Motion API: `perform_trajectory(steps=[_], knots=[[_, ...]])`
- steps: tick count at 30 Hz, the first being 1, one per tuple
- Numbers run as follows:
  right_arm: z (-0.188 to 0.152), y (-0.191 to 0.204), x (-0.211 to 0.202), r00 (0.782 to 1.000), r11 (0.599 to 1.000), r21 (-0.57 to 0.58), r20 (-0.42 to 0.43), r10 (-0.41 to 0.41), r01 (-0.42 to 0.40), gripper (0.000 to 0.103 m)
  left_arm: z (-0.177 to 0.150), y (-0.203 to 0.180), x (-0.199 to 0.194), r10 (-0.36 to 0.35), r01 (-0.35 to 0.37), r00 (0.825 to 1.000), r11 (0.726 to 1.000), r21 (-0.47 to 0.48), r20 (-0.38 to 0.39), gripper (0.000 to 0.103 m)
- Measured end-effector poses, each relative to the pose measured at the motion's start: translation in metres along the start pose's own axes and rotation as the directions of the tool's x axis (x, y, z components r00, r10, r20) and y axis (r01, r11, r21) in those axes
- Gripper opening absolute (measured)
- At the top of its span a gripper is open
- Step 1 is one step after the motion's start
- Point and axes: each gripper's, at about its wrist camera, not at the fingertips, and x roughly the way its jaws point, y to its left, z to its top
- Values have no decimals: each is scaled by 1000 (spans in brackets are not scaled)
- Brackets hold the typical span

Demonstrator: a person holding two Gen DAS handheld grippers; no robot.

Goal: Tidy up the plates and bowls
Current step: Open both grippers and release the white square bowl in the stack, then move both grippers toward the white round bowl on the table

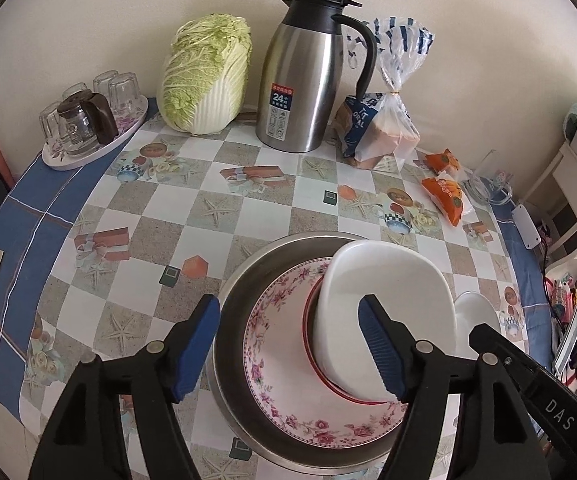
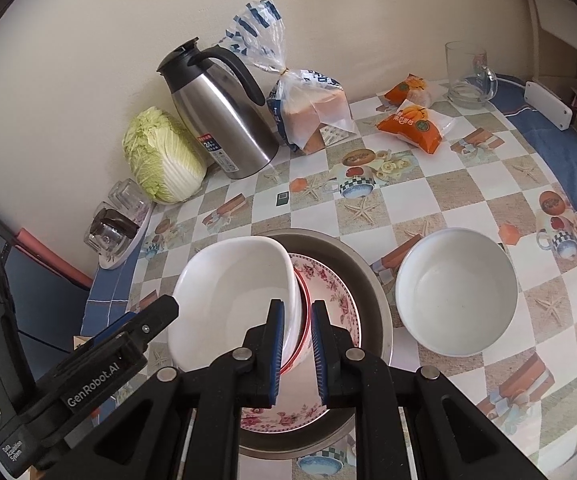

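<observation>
Blue-padded jaws of the right hand-held gripper [image 2: 297,354] pinch the rim of a white bowl [image 2: 232,300], holding it tilted over a red-rimmed dish [image 1: 308,332] on a floral plate [image 1: 288,392] inside a steel basin [image 1: 232,280]. Just beside it, the left hand-held gripper [image 1: 288,352] stands spread wide, its pads clear of the bowl. A second white bowl [image 2: 454,292] sits upright on the checked table [image 1: 192,216], near the stack. Along the wall stand a napa cabbage [image 1: 206,76], a steel thermos jug [image 1: 304,76], bagged bread [image 1: 380,128], orange snack packets [image 2: 412,122], a glass mug [image 2: 468,76] and a tray of upturned glasses [image 1: 88,124].
</observation>
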Motion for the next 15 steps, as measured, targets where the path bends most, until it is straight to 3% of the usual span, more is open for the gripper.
perform_trajectory(steps=[3, 5, 15], knots=[[0, -3, 2, 1000, 1000, 10, -15, -9, 9, 16, -1, 8, 2, 13, -14, 1000, 999, -36, -6, 86], [0, -3, 1, 1000, 1000, 8, -17, -18, 18, 35, -1, 12, 3, 29, -30, 1000, 998, -53, -9, 88], [-1, 1, -8, 999, 999, -19, -2, -45, 45, 67, -7, 28, 0, 88, -88, 996, 986, -144, -7, 96]])
